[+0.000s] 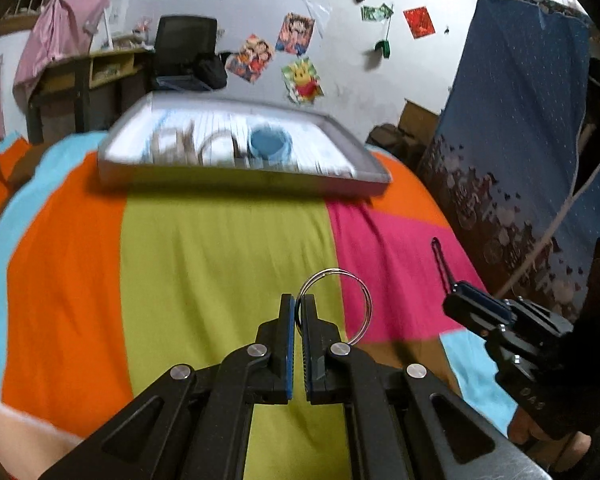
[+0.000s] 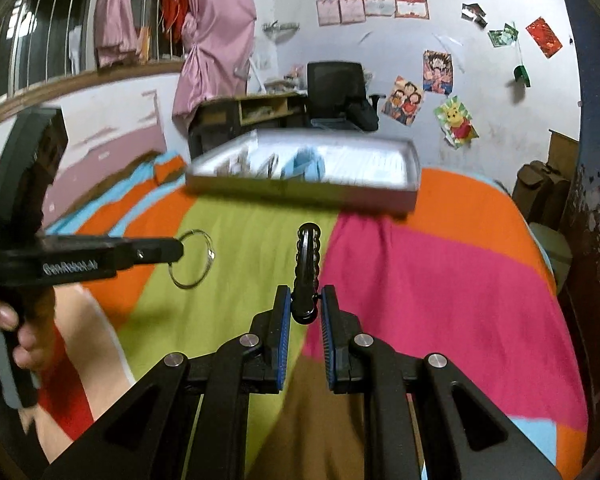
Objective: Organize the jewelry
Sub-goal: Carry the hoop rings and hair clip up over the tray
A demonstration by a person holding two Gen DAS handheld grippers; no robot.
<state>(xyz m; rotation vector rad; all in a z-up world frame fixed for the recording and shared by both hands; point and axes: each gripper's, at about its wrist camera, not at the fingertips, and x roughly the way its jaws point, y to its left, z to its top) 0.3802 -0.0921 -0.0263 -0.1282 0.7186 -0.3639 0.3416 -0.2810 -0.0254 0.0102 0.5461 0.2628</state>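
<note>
On the bed, over a bedspread [image 1: 220,264] of orange, lime, pink and blue blocks, lay a shallow grey tray [image 1: 236,184] near the far edge. Inside it sat a round blue container [image 1: 270,145], seen more plainly from the left wrist, with pale looped pieces [image 1: 216,148] just beside it on a white lining. Motion blur smeared the tray in both views, so those pieces could not be told apart, nor whether the blue container held anything.

Nearer the cameras, the left tool [image 1: 299,300] was closed narrowly on a thin silver ring [image 1: 364,300], pinching one side so that most of the loop stuck out to its right, above the bedspread. The right tool [image 2: 305,300] gripped a dark beaded bracelet [image 2: 308,256] standing on edge between its blue pads [image 2: 284,320]; the pads were set somewhat apart, touching the bracelet's lower part. From the left wrist, that bracelet showed only as a thin upright sliver.

A hand [image 2: 8,332] held the left tool's handle at the frame's edge, partly cut off.
</note>
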